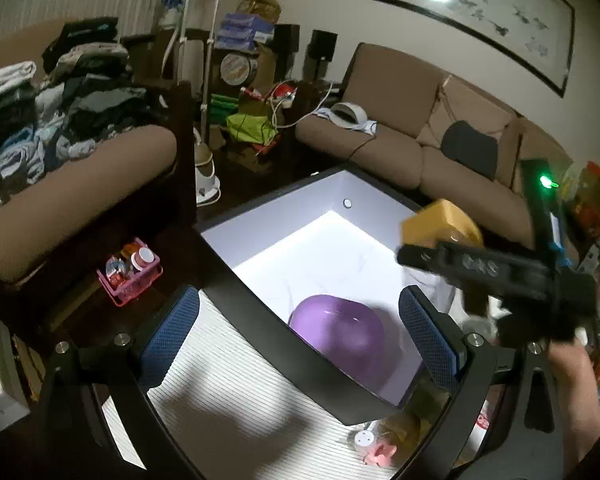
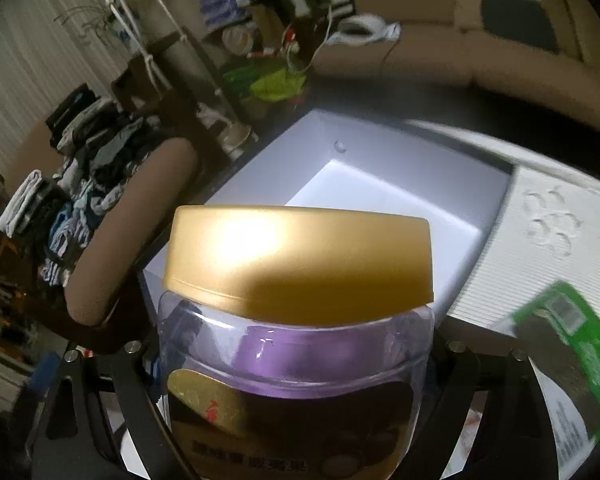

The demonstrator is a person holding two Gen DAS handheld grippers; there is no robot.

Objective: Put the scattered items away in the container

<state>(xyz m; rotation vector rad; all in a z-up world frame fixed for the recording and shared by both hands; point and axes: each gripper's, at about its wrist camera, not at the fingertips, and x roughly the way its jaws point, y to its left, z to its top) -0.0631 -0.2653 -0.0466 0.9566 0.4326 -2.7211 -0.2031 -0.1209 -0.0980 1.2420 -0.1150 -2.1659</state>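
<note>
Right wrist view is mostly filled by the jar (image 2: pixel 296 320): clear plastic body, wide gold screw lid, dark label with a gold oval lower down. It's clamped between the right gripper (image 2: pixel 296 360) jaws, held above the near side of the container (image 2: pixel 400 168), a white box with a dark rim. From the left wrist you can see a purple bowl (image 1: pixel 336 332) already lying inside near the front wall, with lots of bare white floor behind it. The left gripper (image 1: pixel 300 340) hangs over the front rim, spread wide, gripping nothing.
</note>
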